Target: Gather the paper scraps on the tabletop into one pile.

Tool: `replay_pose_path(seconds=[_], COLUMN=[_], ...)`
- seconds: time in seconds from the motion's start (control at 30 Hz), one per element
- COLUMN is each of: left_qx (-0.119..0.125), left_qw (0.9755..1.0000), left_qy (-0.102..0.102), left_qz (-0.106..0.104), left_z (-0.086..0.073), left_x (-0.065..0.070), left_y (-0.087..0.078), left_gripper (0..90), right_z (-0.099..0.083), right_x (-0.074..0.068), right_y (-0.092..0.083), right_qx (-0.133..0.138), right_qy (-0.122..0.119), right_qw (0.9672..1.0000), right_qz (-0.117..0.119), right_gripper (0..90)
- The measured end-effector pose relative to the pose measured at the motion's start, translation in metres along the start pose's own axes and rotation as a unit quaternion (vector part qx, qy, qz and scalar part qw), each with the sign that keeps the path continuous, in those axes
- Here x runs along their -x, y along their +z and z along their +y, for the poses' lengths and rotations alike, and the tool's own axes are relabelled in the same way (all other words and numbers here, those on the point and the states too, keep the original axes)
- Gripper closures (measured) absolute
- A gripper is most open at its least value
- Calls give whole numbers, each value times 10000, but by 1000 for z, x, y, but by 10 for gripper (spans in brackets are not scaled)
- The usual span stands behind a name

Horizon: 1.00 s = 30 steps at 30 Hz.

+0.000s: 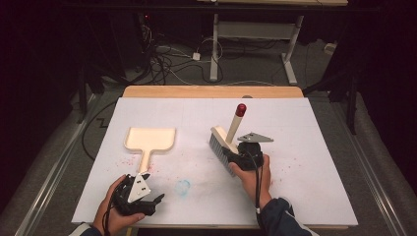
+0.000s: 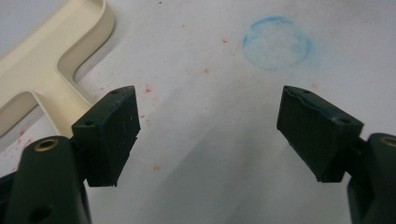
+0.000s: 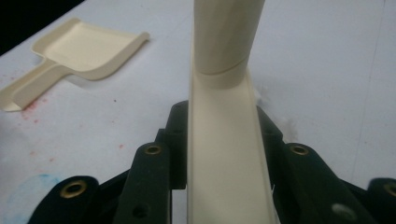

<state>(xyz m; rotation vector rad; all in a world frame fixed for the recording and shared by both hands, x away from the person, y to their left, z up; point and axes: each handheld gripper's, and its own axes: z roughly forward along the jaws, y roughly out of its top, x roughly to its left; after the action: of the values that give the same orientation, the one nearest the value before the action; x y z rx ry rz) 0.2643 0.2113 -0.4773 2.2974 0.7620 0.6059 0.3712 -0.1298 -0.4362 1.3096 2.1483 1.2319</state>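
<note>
Right gripper [image 3: 219,154] jaws pinch the brush [image 1: 227,139] handle, bristles low on the bench [image 1: 305,147]. Left gripper [image 2: 208,135] jaws spread, empty, by the dustpan [image 1: 150,139]. We'd grab the pan handle first, then sweep red specks [image 2: 148,89] pan-ward with short strokes.

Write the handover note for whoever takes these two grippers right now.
Right gripper: shut on the brush, clamped on its cream handle; the red-tipped end points up and away, and the bristles are at or just above the white sheet.
Left gripper: open, holding nothing, near the front edge beside the end of the dustpan's handle.
Dustpan: lying flat on the left half of the sheet, not held.
Red specks are scattered around the dustpan handle; a blue chalk ring sits between the hands.
Done: brush picked up.
Left, probably: grip the dustpan, then sweep the specks into it.
</note>
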Motion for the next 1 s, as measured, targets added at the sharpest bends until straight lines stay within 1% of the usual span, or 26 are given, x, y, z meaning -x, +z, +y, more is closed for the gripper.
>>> replay_pose_path(seconds=[0.03, 0.07, 0.1, 0.17, 0.23, 0.27, 0.3, 0.33, 0.37, 0.4, 0.43, 0.47, 0.5, 0.53, 0.57, 0.6, 0.67, 0.7, 0.73, 0.77, 0.83, 0.87, 0.9, 0.93, 0.97, 1.0], left_qx=[-5, -19, -39, -31, -42, -34, -37, -44, -51, -61, -58, -50, -76, -62, -68, -50, -47, -45, -44, -40, -36, -42, -42, -45, -62, -49], left_qw=[10000, 10000, 10000, 10000, 10000, 10000, 10000, 10000, 10000, 10000, 10000, 10000, 9999, 10000, 10000, 10000, 10000, 10000, 10000, 10000, 10000, 10000, 10000, 10000, 9999, 10000], left_qy=[3, 5, -31, 16, 18, 9, 7, 15, 10, 28, 32, 23, -24, 18, 27, -4, 2, 5, 11, 12, 18, 31, 31, 37, 56, 46], left_qz=[-1, -5, -41, -16, -33, -35, -38, -38, -46, -49, -48, -50, -86, -59, -56, -57, -57, -60, -60, -55, -55, -62, -62, -58, -60, -62], left_z=[0, 0, 0, 0, 0, 0, 0, 0, 0, 0, 1, 1, 0, 0, 0, 0, 0, -1, -1, 0, 0, 0, 0, 0, 1, 1], left_x=[0, 0, 1, 0, 0, 0, -1, -1, -1, -1, -1, -1, -1, -1, -2, -1, -1, -1, -1, -1, 0, 0, 0, 0, 0, 1], left_y=[0, 1, 1, 1, 2, 2, 2, 2, 3, 3, 3, 3, 3, 4, 4, 4, 4, 4, 3, 3, 3, 4, 4, 4, 4, 4], left_gripper=[208, 208, 208, 208, 208, 208, 208, 208, 208, 208, 208, 208, 208, 208, 208, 208, 208, 208, 208, 208, 208, 208, 208, 208, 208, 208], right_z=[4, 7, 7, 12, 20, 20, 22, 27, 27, 29, 29, 29, 28, 24, 22, 20, 20, 20, 21, 20, 18, 16, 16, 14, 14, 13], right_x=[-1, -2, -2, -6, -11, -11, -13, -20, -20, -23, -29, -29, -31, -35, -36, -35, -33, -33, -27, -23, -13, -9, -9, 0, 0, 3], right_y=[-4, -6, -6, -8, -4, -4, -1, 9, 9, 15, 29, 29, 36, 50, 55, 60, 62, 62, 62, 60, 55, 51, 51, 43, 43, 39], right_qx=[83, 114, 114, 201, 251, 251, 260, 282, 282, 324, 297, 297, 247, 133, 83, 69, 118, 118, 87, 62, 34, 55, 55, 43, 43, 42], right_qy=[-32, -93, -93, -159, -213, -213, -250, -290, -290, -310, -322, -322, -293, -205, -206, -209, -203, -203, -99, -107, 25, 31, 31, 103, 103, 138], right_qw=[9999, 9999, 9999, 9996, 9991, 9991, 9989, 9987, 9987, 9987, 9988, 9988, 9990, 9995, 9996, 9997, 9997, 9997, 9998, 9998, 9997, 9995, 9995, 9993, 9993, 9991], right_qz=[60, 83, 83, 127, 265, 265, 309, 301, 301, 260, 207, 207, 219, 220, 189, 112, -52, -52, -121, -184, -245, -309, -309, -367, -367, -393], right_gripper=[675, 675, 675, 675, 675, 675, 675, 675, 675, 675, 675, 675, 675, 675, 675, 675, 675, 675, 675, 674, 674, 674, 674, 674, 674, 674])
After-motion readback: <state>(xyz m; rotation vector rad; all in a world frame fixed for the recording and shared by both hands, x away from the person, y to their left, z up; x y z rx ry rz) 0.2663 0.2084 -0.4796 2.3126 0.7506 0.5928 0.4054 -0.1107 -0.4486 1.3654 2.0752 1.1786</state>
